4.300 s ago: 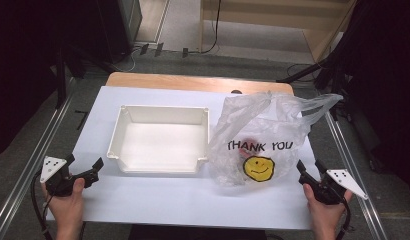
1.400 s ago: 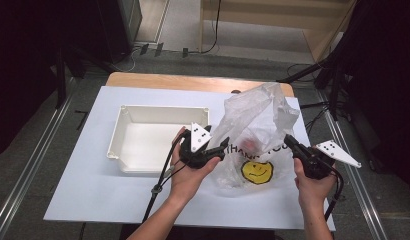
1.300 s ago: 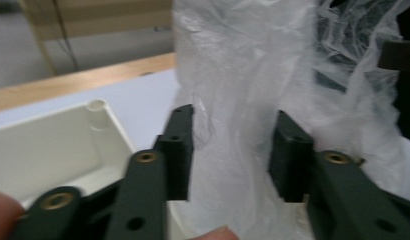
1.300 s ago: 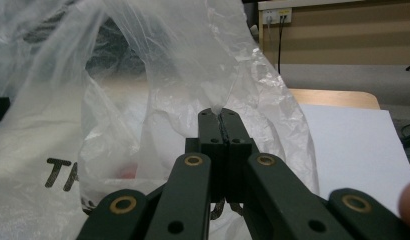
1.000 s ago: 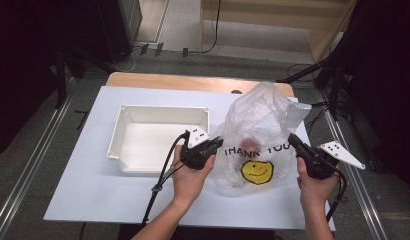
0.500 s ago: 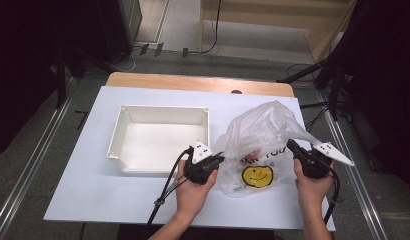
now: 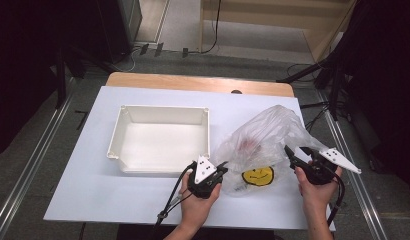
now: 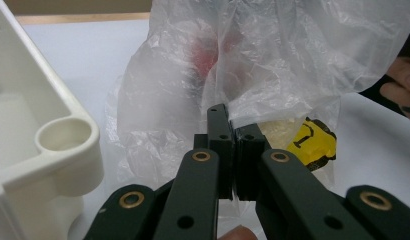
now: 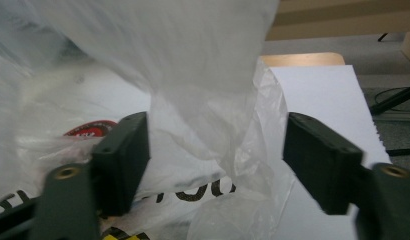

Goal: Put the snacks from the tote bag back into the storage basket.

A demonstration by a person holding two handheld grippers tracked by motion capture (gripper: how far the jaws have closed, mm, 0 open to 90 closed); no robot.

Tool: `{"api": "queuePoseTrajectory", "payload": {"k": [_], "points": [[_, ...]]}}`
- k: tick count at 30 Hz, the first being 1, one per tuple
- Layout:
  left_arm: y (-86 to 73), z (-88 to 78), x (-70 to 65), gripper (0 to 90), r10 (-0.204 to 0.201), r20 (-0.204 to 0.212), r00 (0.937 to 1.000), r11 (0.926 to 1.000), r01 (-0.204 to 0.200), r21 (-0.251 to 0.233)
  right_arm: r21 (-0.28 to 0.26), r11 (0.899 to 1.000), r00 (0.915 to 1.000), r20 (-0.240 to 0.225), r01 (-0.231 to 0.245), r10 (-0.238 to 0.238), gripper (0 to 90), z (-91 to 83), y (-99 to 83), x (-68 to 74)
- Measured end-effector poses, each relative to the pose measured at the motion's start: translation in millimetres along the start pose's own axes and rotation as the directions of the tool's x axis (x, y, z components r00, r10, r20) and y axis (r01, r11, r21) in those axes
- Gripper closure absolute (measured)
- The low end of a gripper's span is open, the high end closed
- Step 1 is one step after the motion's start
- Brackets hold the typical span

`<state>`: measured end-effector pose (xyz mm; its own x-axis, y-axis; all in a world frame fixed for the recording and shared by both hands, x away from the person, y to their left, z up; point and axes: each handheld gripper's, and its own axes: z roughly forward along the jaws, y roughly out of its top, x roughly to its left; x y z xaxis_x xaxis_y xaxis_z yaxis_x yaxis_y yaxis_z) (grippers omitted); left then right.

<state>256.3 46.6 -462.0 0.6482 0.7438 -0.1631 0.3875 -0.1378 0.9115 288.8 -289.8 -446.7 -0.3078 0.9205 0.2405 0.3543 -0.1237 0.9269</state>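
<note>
Early stage, by the look: plastic bag (image 7: 265,150) lying on the white surface (image 7: 83,175) just right of the empty tray (image 7: 163,137), red contents inside, nothing yet taken out. Left tongs (image 7: 219,170) clenched on a fold of the bag's near-left edge; right tongs (image 7: 297,154) released, having just been opening, film between the jaws but unpinched. Compared with four seconds back: both hands in from the surface's corners to the bag, bag flatter and more slumped.

One rectangular white plastic bin (image 7: 163,137) stands on the one white-topped table (image 7: 93,185). To the right of the bin lies one crumpled clear plastic bag (image 7: 265,145). The bag bears one yellow smiley face (image 7: 257,176) on the side toward the person, and one reddish thing (image 7: 249,145) shows blurred through its film; what it is cannot be told. Two black two-jaw grippers are at the bag, each in one hand: the left gripper (image 7: 224,165) just right of the bin's near right corner, and the right gripper (image 7: 296,151) at the bag's far side from the bin.
</note>
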Motion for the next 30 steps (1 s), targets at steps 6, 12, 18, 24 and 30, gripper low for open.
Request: {"api": "queuePoseTrajectory", "payload": {"k": [6, 12, 18, 24, 30], "points": [[-2.3, 1.7, 1.9, 88.1, -0.011, -0.003, 0.9999, 0.9999, 0.011, 0.003, -0.057, 0.998, 0.9996, 0.022, 0.020, -0.019, 13.5, -19.6, 15.3, 10.6], [-4.4, 2.3, 2.8, 87.1, -0.014, -0.004, 0.9999, 0.9999, 0.014, 0.001, -0.119, 0.993, 0.9995, 0.021, 0.026, -0.024, 9.1, -37.0, 33.1, 18.8], [-6.6, 2.5, 2.2, 86.5, -0.020, 0.010, 0.9998, 0.9998, 0.020, 0.010, -0.156, 0.986, 0.9977, 0.024, 0.066, -0.063, 17.7, -45.8, 47.4, 25.3], [-7.9, 2.6, 2.3, 86.5, -0.031, 0.014, 0.9994, 0.9993, 0.031, 0.022, -0.104, 0.991, 0.9960, -0.023, 0.083, -0.086, 68.1, -26.9, 53.4, 26.5], [-9.0, 3.8, 1.0, 86.8, -0.029, -0.017, 0.9994, 0.9976, 0.030, 0.063, -0.067, 0.992, 0.9937, -0.021, 0.108, -0.110, 86.9, 6.8, 50.4, 29.7]]}}
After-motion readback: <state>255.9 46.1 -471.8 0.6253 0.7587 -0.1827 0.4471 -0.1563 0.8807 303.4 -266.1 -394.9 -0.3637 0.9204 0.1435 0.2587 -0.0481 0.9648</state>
